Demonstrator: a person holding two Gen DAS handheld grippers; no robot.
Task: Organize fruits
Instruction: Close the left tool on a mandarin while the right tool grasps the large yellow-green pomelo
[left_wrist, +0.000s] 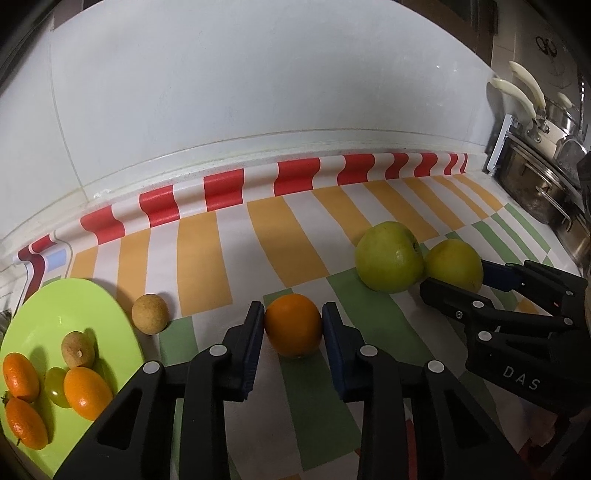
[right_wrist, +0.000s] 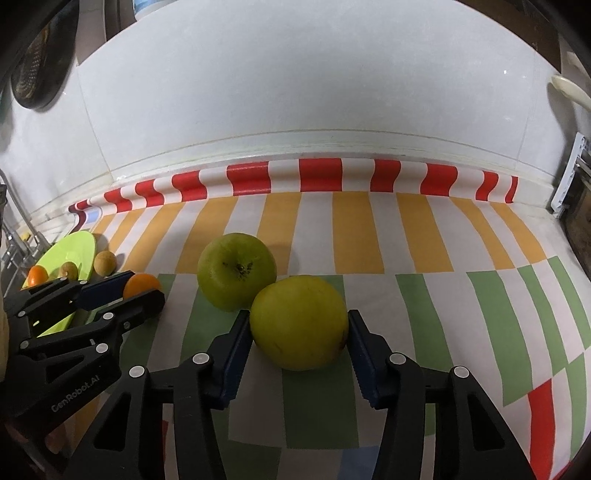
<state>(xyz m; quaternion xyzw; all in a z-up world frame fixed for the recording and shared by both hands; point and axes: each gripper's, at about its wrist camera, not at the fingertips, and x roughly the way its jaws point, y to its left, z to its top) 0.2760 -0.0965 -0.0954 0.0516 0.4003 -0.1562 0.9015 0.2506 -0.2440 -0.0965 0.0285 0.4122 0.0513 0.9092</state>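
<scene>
My left gripper (left_wrist: 293, 326) is shut on an orange (left_wrist: 293, 325) that rests on the striped cloth; both pads touch its sides. My right gripper (right_wrist: 299, 330) is shut on a yellow-green apple (right_wrist: 299, 323), also on the cloth. A greener apple (right_wrist: 236, 271) touches it at the back left and also shows in the left wrist view (left_wrist: 388, 256). A lime-green plate (left_wrist: 74, 310) at the left holds several small oranges, a green grape and a brown fruit. Another brown round fruit (left_wrist: 150, 314) lies just off the plate's right rim.
The white tiled wall (left_wrist: 258, 92) runs along the back of the counter. Steel pots (left_wrist: 546, 177) with cream handles stand at the far right. A dark strainer (right_wrist: 37, 74) hangs at the upper left. The striped cloth (right_wrist: 461, 295) stretches to the right.
</scene>
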